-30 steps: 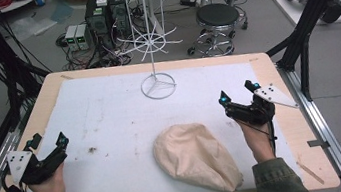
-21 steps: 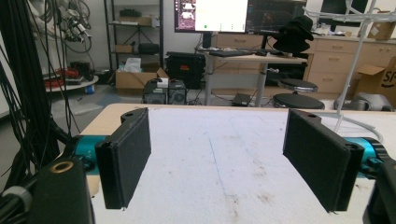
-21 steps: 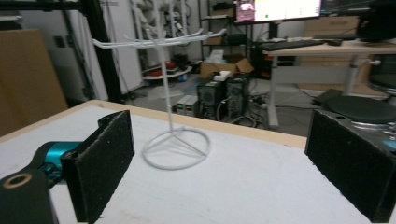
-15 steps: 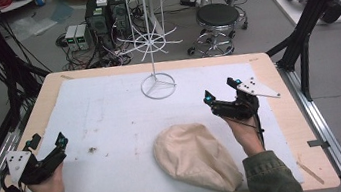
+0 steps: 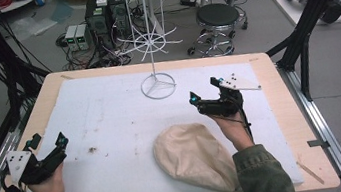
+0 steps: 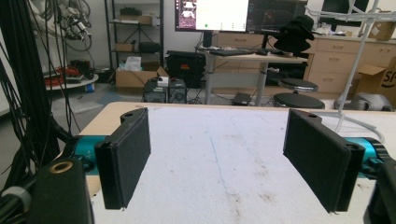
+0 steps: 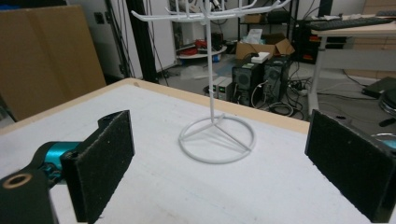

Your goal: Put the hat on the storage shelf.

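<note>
The high view shows the whole white work mat [image 5: 110,114] on the wooden table [image 5: 281,110], with a beige cloth cap [image 5: 192,156] lying flat near the front edge, right of centre, just beside the person's right forearm. The left gripper [image 5: 46,142] rests at the front left corner of the mat, well apart from the cap; its jaws are spread and hold nothing. The right gripper [image 5: 203,90] is held above the mat just behind the cap, apart from it, jaws likewise spread and empty. A white wire rack [image 5: 153,53] stands upright on a ring base at the rear centre of the mat. The right gripper view adds the base detail: a wire ring with three spokes meeting at the pole [image 7: 217,137], framed between the two separated pads. The left gripper view adds small brown stains on the mat [image 6: 261,172] between its separated pads, plus a monitor [image 6: 212,15] and a desk in the room beyond.
</note>
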{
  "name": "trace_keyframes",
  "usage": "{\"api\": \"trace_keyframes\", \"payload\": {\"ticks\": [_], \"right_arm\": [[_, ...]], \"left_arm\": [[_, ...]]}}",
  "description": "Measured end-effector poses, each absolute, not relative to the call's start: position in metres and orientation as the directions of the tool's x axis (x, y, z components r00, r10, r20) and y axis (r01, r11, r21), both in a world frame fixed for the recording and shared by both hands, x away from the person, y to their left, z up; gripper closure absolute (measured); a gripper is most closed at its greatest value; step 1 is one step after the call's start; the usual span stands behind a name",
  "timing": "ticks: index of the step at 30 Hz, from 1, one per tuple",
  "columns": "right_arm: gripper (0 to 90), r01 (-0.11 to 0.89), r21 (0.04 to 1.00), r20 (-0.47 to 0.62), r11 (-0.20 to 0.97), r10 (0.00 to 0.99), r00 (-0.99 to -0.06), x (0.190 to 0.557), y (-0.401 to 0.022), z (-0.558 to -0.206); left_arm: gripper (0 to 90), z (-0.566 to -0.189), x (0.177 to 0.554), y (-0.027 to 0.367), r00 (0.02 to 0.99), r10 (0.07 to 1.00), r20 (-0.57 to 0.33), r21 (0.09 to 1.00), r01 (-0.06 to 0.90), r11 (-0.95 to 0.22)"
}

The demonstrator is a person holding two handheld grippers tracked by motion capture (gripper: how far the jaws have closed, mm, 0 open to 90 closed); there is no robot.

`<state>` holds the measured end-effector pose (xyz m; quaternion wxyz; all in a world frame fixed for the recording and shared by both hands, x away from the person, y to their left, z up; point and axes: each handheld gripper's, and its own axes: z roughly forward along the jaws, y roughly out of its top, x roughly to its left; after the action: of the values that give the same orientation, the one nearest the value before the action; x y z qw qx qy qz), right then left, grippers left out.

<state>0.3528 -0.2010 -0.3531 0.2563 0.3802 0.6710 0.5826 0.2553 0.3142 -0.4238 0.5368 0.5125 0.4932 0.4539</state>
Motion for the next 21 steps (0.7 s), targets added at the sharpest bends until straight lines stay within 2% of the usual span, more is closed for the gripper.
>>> {"api": "trace_keyframes", "payload": {"ticks": [10,21], "right_arm": [[7.2,0.264,0.962,0.118,0.077,0.753,-0.648,0.361,-0.181,-0.361],[7.3,0.325,0.900,0.059,0.290,0.658,-0.750,0.370,-0.166,-0.380]], "left_arm": [[23.4,-0.424,0.255,0.314,0.108,0.992,-0.063,0.998,0.018,0.062],[23.4,-0.423,0.255,0.314,0.111,0.992,-0.062,0.998,0.017,0.060]]}}
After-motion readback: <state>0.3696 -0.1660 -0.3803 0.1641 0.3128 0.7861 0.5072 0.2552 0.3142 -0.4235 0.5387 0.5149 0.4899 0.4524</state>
